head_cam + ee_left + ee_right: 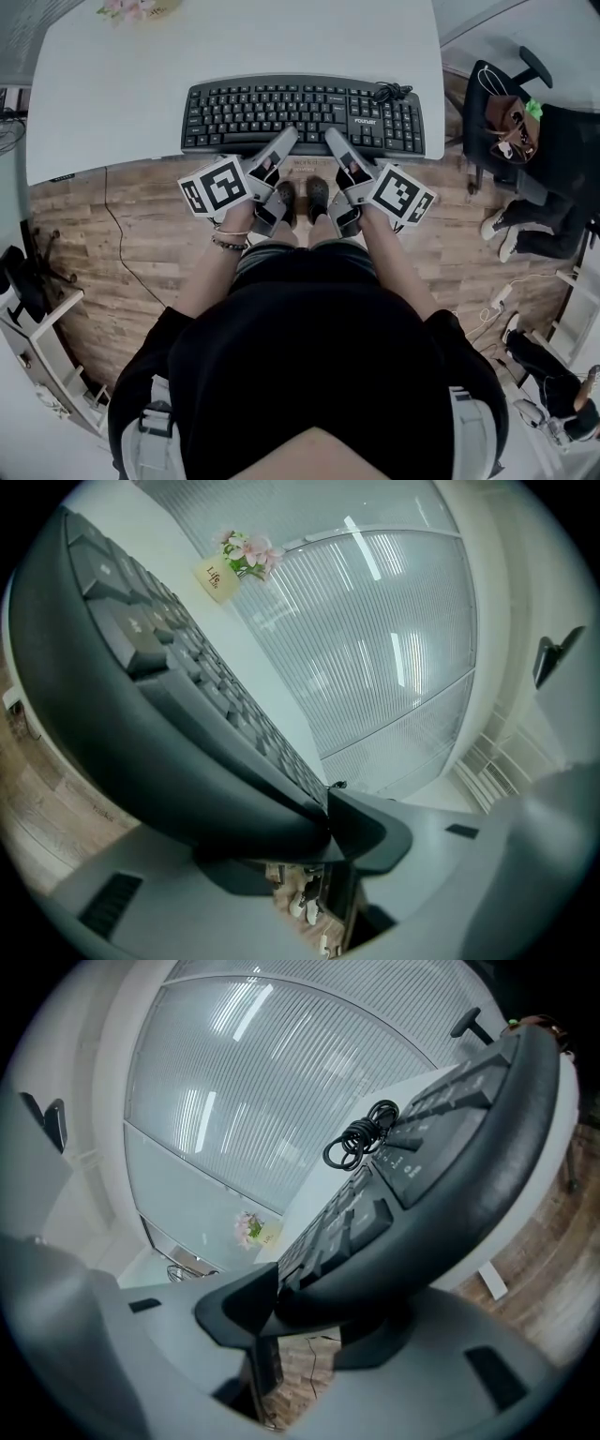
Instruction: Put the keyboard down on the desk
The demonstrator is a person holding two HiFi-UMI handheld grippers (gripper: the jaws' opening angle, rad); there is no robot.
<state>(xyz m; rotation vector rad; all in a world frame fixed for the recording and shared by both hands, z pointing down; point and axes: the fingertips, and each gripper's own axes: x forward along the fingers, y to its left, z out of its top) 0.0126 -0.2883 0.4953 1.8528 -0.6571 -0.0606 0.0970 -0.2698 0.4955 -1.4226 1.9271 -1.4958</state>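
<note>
The black keyboard [305,117] sits over the near edge of the white desk [112,84]. Whether its underside touches the desk is hard to tell. The left gripper [284,139] and the right gripper [332,139] each pinch the keyboard's front lip, with the lower jaws hidden beneath it. A coiled cable [392,91] lies on the keyboard's far right corner. Far left of the keyboard, a flower pot [131,8] is cut off by the frame.

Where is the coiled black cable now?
In the head view, the coiled cable sits at the far edge of the keyboard, toward its right end, beyond the right gripper.
</note>
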